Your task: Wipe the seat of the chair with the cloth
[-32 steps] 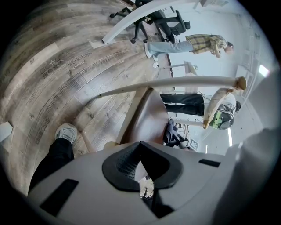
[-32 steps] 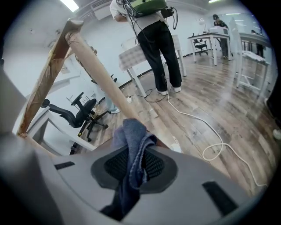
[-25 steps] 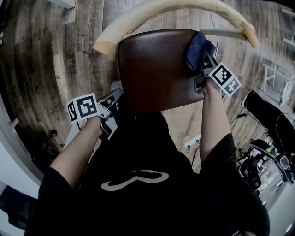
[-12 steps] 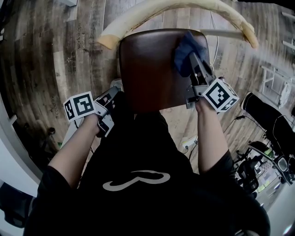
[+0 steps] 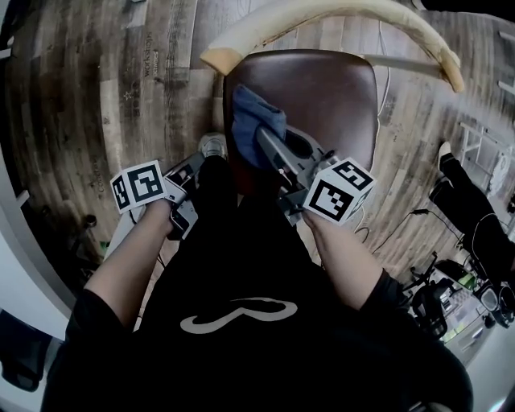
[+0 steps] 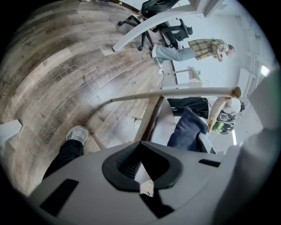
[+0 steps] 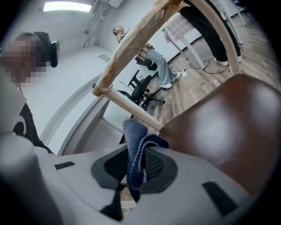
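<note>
Chair seat [image 5: 322, 105], brown and glossy, was seen from above over a wood-plank floor [image 5: 96, 105], with the chair's pale curved back rail [image 5: 322, 12] arching past the seat's far edge. The blue cloth [image 5: 253, 121] lay bunched on the seat at its left edge, toward the near corner. One second before, it had been at the seat's far right corner, and half a second before, still on the right side, so the cloth had crossed the whole seat from right to left in a single sweep. This was judged to be one wiping pass completed; the middle and right near part of the seat showed bare and probably needed further strokes. The right tongs [image 5: 265, 141] reached over the seat's near edge and were clamped on the cloth, a fold of which stood up between the pads in the right gripper view. The left tongs [image 5: 201, 165] hung off the seat's near left corner, above the floor, jaws drawn together with nothing between them, taking no part in the wipe. A grey shoe [image 5: 213, 145] stood on the floor just beside the seat's left edge.
</note>
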`<state>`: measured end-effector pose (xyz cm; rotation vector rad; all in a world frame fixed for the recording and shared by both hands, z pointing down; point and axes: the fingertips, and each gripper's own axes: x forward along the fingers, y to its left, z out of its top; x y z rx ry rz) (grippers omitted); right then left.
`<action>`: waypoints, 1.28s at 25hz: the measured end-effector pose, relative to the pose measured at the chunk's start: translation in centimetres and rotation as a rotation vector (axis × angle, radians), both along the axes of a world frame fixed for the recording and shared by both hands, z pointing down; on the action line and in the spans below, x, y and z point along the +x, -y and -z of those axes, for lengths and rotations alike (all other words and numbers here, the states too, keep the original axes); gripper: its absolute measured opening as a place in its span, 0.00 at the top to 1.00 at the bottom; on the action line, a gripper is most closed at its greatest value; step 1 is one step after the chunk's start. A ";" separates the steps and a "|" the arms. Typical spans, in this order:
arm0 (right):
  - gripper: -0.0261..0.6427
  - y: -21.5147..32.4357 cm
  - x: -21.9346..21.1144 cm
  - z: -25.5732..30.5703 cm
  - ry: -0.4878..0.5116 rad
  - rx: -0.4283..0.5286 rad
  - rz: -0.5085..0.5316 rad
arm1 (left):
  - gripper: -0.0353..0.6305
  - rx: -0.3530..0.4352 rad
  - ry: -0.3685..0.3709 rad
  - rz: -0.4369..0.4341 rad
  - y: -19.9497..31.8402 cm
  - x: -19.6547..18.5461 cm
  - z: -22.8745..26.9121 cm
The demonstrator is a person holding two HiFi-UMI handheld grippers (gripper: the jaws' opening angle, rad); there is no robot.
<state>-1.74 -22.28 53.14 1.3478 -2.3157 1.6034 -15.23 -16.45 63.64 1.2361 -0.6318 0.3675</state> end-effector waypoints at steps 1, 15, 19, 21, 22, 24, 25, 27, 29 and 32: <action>0.88 -0.2 -0.9 -0.2 0.004 -0.003 0.022 | 0.93 0.000 0.005 0.002 0.0 -0.4 -0.1; 0.88 -2.1 -5.0 -6.5 -0.056 -0.084 0.112 | 0.93 -0.014 0.015 0.009 -2.0 -1.2 -1.0; 0.88 -2.3 -4.7 -7.5 -0.097 -0.095 0.124 | 0.93 -0.017 0.009 0.008 -2.4 -0.6 -0.9; 0.88 -2.4 -4.5 -8.0 -0.116 -0.098 0.132 | 0.93 -0.014 0.008 0.009 -2.4 -0.5 -0.8; 0.88 -2.5 -4.3 -8.2 -0.127 -0.098 0.137 | 0.93 -0.011 0.007 0.009 -2.4 -0.4 -0.8; 0.88 -2.6 -3.9 -8.6 -0.146 -0.098 0.145 | 0.93 -0.008 0.008 0.011 -2.5 -0.4 -0.7; 0.88 -2.6 -3.7 -8.7 -0.153 -0.098 0.147 | 0.93 -0.008 0.011 0.012 -2.6 -0.5 -0.7; 0.88 -2.6 -3.6 -8.8 -0.162 -0.098 0.150 | 0.93 -0.010 0.020 0.017 -2.7 -0.7 -0.8; 0.88 -2.7 -3.5 -8.8 -0.164 -0.099 0.155 | 0.93 -0.013 0.026 0.025 -3.0 -0.8 -0.8; 0.88 -2.7 -3.4 -8.7 -0.168 -0.095 0.165 | 0.93 -0.013 0.023 0.030 -3.3 -0.2 -0.6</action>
